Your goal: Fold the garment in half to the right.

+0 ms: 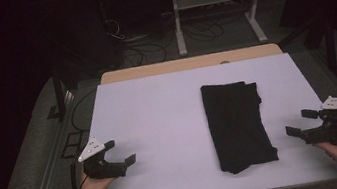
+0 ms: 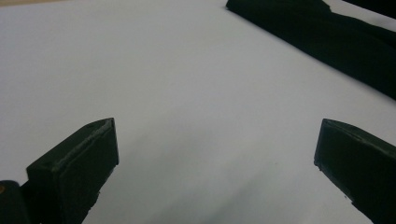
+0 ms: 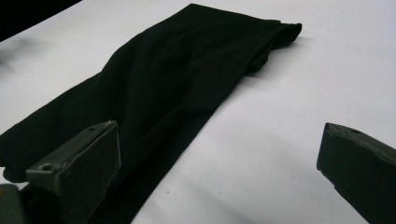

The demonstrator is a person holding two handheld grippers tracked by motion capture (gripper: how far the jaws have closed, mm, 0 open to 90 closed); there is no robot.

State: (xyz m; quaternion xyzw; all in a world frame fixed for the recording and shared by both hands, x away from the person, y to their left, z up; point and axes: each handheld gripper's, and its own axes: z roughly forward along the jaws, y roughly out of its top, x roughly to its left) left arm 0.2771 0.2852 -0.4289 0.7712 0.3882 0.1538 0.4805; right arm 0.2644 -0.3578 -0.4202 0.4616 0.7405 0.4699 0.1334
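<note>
A black folded cloth lies lengthwise on the white table, right of centre. My left gripper rests open near the table's front left, well apart from the cloth, with nothing between its jaws. My right gripper stands open at the front right edge, a short way right of the cloth. In the left gripper view the cloth crosses the upper right corner. In the right gripper view the cloth stretches from the left jaw toward the top centre.
A bare wooden strip edges the table's far side. Beyond it stands a white frame with cables on the dark floor. Metal rails run along the table's left side.
</note>
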